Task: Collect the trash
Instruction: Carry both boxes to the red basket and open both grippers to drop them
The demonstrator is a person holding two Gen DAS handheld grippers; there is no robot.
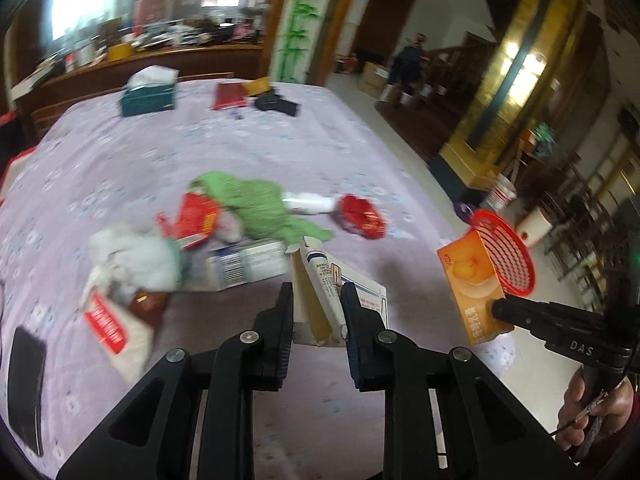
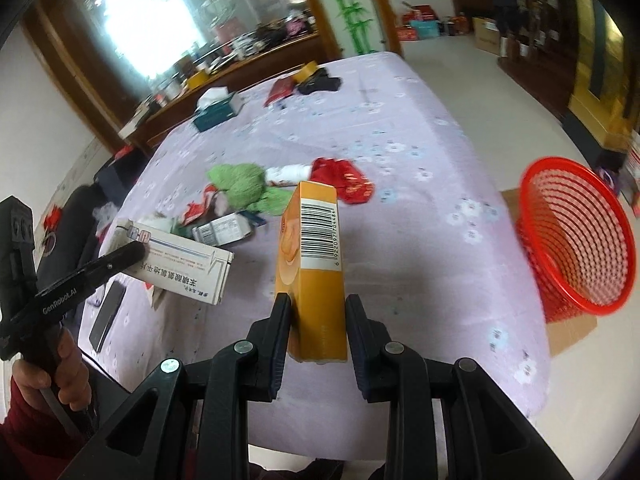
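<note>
Lilac flowered tablecloth (image 2: 400, 128) on a big table, cluttered room behind. Right gripper (image 2: 318, 320) is clamped on an orange carton (image 2: 316, 264), held upright above the cloth; barcode face up, digits partly legible, roughly 6 92209 7704484. Left gripper (image 1: 316, 312) pinches a white medicine box (image 1: 320, 300) with its flap open; same box at 9 o'clock in the right wrist view (image 2: 180, 268), Chinese print I can't fully read. Arm markings: "GenRobot.AI" on the left, "DAS" on the right.

Red mesh basket (image 2: 576, 240) sits past the table edge at 3 o'clock, tilted, mouth towards us.

More trash at 11 o'clock: green cloth (image 2: 244, 188), red wrapper (image 2: 348, 184), blue-white box (image 2: 224, 232).

Risks, my read: tilted basket could let the carton slide back out. Open-flap box may crush or slip in the left grip. Frames are blurred, suggesting speed, so an overshoot could tip the basket.
</note>
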